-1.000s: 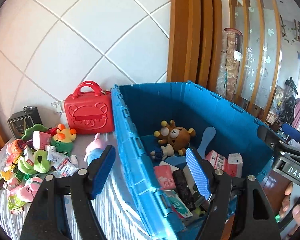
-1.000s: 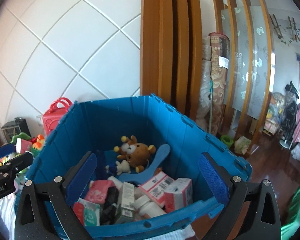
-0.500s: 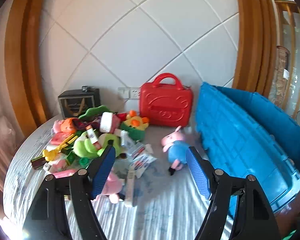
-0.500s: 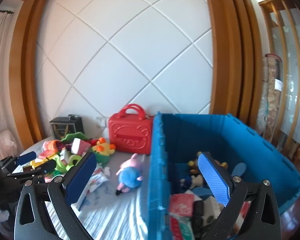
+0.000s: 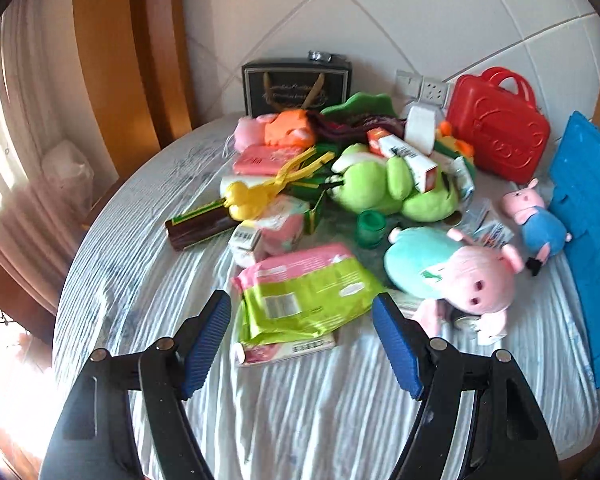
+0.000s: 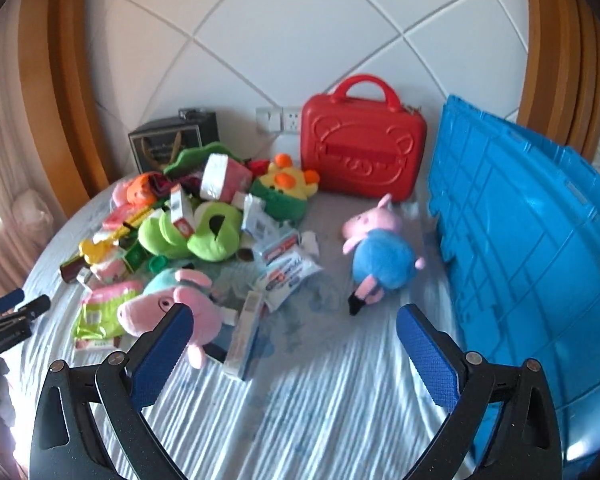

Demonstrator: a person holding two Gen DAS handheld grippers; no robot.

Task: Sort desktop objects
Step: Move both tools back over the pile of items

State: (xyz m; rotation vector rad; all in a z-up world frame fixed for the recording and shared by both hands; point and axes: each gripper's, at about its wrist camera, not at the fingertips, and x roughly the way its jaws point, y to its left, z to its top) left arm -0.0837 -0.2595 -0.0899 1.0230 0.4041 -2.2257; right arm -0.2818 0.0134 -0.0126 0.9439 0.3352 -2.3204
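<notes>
Both your left gripper [image 5: 302, 338] and right gripper [image 6: 292, 346] hold their fingers wide apart, empty, above the surface [image 6: 320, 400]; the blue crate [image 6: 540, 248] shows only its outer wall.

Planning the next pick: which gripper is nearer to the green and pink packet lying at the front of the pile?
Left. The left gripper hangs open right over the green and pink packet; the right gripper is off to its right, past the pink pig plush.
</notes>
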